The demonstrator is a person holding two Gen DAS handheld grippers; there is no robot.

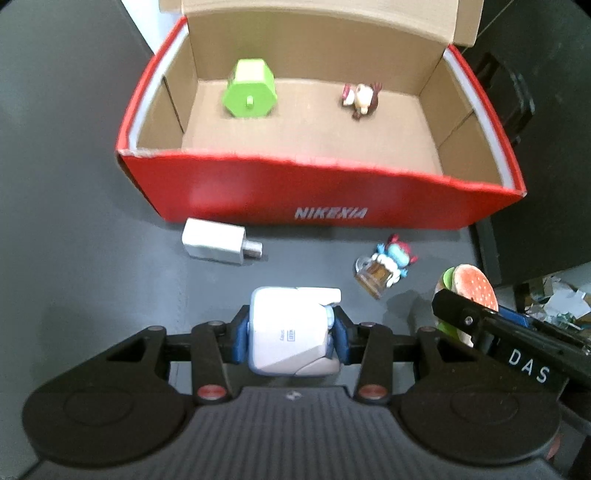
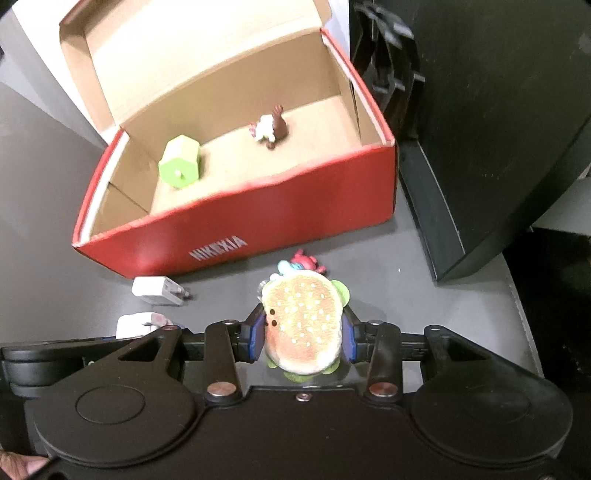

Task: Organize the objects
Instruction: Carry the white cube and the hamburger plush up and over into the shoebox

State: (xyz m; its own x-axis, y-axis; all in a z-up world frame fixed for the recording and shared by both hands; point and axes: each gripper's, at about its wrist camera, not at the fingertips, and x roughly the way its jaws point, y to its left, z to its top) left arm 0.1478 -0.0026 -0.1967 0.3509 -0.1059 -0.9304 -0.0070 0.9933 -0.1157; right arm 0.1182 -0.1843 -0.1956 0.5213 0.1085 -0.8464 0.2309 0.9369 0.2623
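Note:
An open red shoebox [image 1: 332, 199] [image 2: 280, 221] stands on the dark table. Inside lie a green hexagonal block [image 1: 249, 90] [image 2: 180, 164] and a small brown-and-white figurine [image 1: 362, 98] [image 2: 269, 129]. My left gripper [image 1: 291, 332] is shut on a white charger cube [image 1: 291, 328], in front of the box. My right gripper [image 2: 303, 332] is shut on a plush hamburger [image 2: 303, 321] [image 1: 474, 286]. On the table lie a white plug adapter [image 1: 214, 242] [image 2: 157, 290] and a blue-and-red figurine with a mug [image 1: 388, 266] [image 2: 303, 260].
The box lid [image 1: 325, 22] stands up behind the box. A large black object [image 2: 480, 147] sits right of the box. The table edge [image 2: 524, 314] runs along the right. Clutter [image 1: 554, 299] lies beyond it.

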